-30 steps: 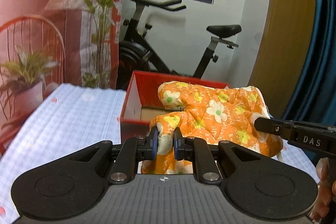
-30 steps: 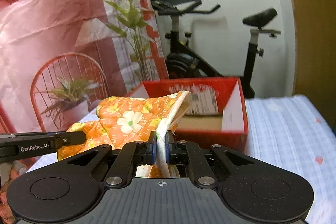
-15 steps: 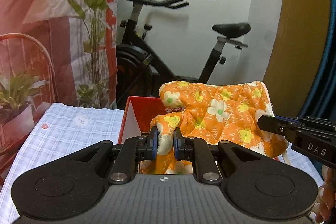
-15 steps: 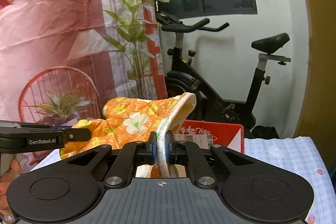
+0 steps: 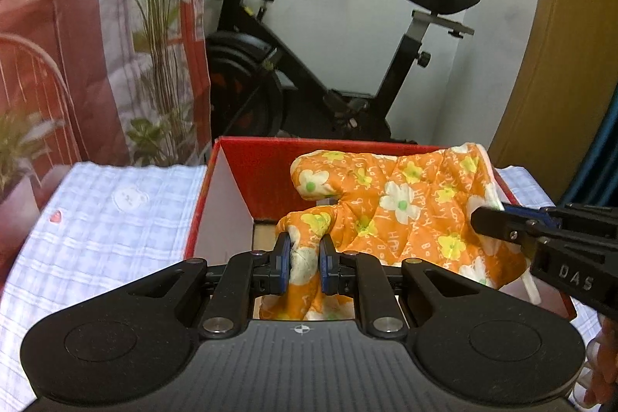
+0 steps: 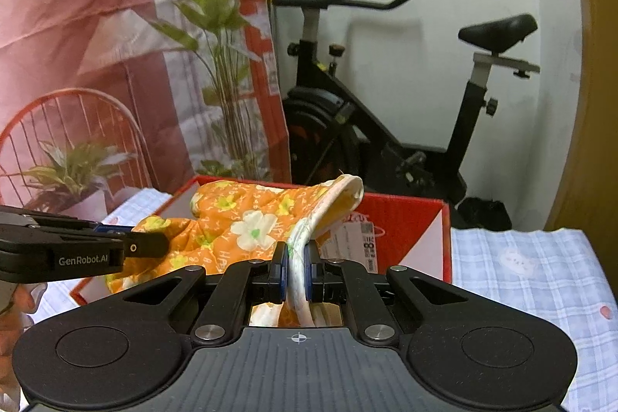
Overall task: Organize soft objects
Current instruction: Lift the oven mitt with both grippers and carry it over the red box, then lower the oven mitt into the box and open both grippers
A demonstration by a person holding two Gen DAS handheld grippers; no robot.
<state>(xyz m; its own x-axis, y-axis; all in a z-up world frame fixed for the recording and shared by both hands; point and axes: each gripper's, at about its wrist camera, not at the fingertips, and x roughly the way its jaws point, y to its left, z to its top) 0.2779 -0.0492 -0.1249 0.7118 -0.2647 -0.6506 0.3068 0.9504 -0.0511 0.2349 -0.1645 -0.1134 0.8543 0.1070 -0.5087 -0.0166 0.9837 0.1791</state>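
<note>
The orange floral oven mitt (image 5: 401,211) hangs at the centre of the left wrist view, stretched between 2 grippers over the open red box (image 5: 231,180), whose pale floor shows just beneath it. The left gripper (image 5: 303,259), low in the middle of the frame, is nearly closed, its blue pads pinching a bunched fold at the thumb end. The right gripper (image 6: 295,271), low centre in its own view, is clamped tight on the white-trimmed cuff (image 6: 301,238). Each tool also shows in the other's camera, at the frame's edge.

By my reading, the carry is done and the mitt sits above its container; what remains is lowering it in and letting go with both claws. No other soft items show.

The box rests on a blue checked cloth (image 5: 108,219), with an exercise bike (image 5: 309,56) behind it in the upper centre.
</note>
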